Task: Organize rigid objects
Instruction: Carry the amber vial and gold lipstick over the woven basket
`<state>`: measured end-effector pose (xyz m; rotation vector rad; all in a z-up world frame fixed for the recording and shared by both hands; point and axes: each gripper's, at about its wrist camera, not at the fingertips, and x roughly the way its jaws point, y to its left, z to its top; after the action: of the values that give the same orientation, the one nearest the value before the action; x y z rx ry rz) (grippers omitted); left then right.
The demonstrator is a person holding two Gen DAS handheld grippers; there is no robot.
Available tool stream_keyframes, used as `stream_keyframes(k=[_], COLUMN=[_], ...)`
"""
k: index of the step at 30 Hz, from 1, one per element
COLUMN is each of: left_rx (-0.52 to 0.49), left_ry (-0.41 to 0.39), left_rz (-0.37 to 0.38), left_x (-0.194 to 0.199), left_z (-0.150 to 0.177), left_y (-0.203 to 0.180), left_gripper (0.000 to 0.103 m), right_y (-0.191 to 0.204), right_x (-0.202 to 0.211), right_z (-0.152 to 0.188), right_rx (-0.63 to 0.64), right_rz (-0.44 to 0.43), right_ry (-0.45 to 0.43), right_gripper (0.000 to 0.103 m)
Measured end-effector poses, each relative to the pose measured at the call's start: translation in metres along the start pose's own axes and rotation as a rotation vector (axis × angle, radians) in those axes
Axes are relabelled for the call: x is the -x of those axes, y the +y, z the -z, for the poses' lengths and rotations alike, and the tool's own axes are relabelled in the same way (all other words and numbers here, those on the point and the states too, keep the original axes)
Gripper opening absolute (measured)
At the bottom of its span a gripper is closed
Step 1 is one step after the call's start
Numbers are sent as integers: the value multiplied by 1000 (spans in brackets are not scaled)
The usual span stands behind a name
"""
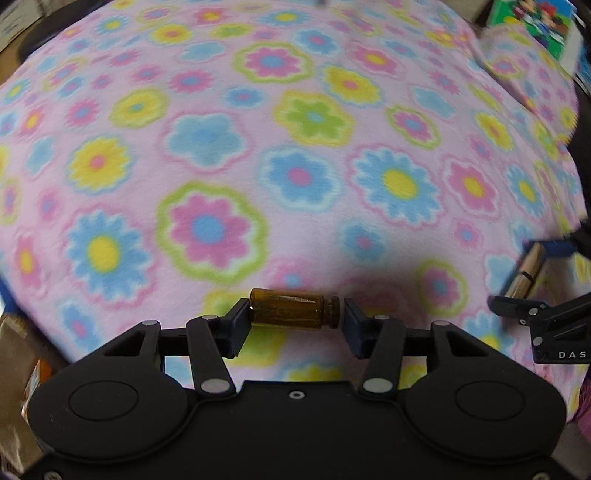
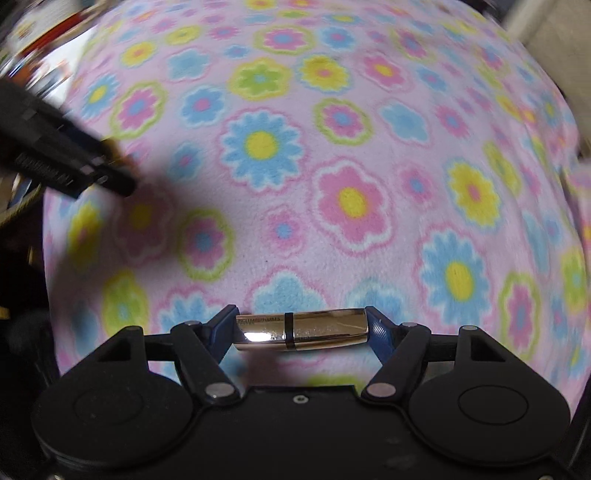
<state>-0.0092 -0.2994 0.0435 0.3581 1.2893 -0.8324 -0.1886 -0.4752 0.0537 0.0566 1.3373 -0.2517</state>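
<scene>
My left gripper (image 1: 295, 317) is shut on a small amber glass bottle (image 1: 293, 309), held sideways end to end between its blue pads, neck to the right, above the flowered pink blanket (image 1: 295, 147). My right gripper (image 2: 301, 330) is shut on a shiny gold lipstick tube (image 2: 301, 330) with a black band, also held sideways between its pads. In the left wrist view the right gripper (image 1: 528, 273) shows at the right edge with the gold tube (image 1: 524, 275). In the right wrist view the left gripper's finger (image 2: 74, 162) shows at the left, blurred.
The blanket (image 2: 332, 184) covers the whole surface in both views. A colourful green box (image 1: 532, 22) lies at the far right corner. Blurred clutter (image 2: 33, 44) sits beyond the blanket's far left edge. A brown object (image 1: 18, 350) lies at the near left.
</scene>
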Motion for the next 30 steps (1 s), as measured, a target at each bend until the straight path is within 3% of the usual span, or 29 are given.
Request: stream_keyframes(k=[3,7,18,23,30], left_rx=[73,179,549,702,845], left_ry=[-16,-54,-131,-153,-175], left_rz=[-39,-146,-360,-364,-358], left_x=[16,44,109,115,119], left_z=[5,19,83,118,150], left_y=[18,50,176,225,264], left_gripper=[51,51,51,51,51], right_y=[6,35,194,272,352], right_x=[2,8,31,33,9], right_z=[-12,-37,-109,-126,-135], right_rx=[-94,-146,-31,38,127], right_rz=[-19,-62,-252,-323,-336], right_ry=[-5,-54,-169,-180,-130], right_gripper=[72,72,72,72,72])
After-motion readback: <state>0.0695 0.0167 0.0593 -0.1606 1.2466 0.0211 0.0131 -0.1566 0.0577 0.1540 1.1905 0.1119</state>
